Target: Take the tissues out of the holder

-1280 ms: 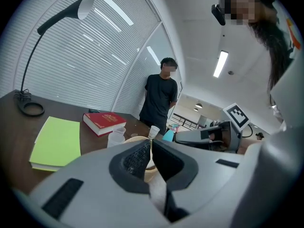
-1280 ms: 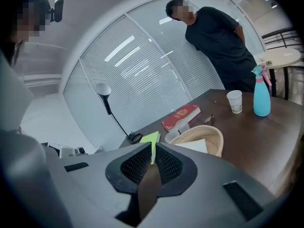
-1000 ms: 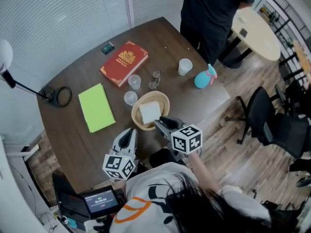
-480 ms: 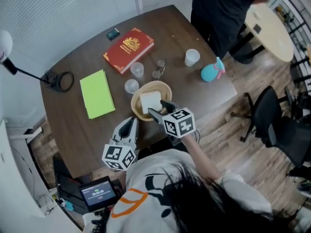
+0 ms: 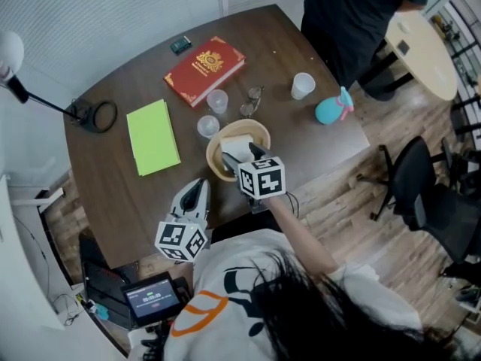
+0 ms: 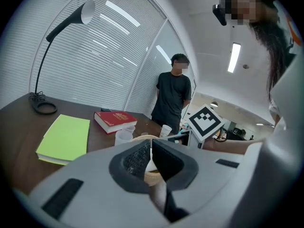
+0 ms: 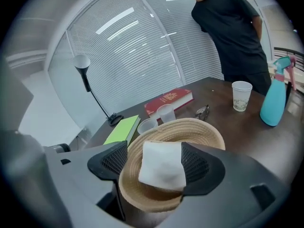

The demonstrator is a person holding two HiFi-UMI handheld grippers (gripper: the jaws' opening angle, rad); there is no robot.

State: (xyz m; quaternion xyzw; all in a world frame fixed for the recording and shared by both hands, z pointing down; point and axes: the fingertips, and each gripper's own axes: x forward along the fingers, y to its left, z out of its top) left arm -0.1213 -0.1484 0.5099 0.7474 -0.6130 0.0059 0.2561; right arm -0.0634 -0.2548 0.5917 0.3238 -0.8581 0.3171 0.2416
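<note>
While the jaws of the right gripper (image 7: 156, 161) were opening, the tissues (image 7: 162, 172) lay between them, not pressed, just ahead and below, as a nearly square stack inside the basket (image 7: 192, 126). The left gripper (image 5: 200, 192), closed on nothing, hung farther away, by the table (image 5: 113, 186) edge.

- bright, even indoor light; a ceiling light strip (image 6: 233, 57) glares at the upper right of the left gripper view.
- both gripper views bulge: the blinds (image 7: 137, 46) bow, corners go black.
- tissues (image 7: 161, 167) sharp, almost blown white; nearest foreground soft.
- head view clear, faint shadows on the table (image 5: 109, 190).
</note>
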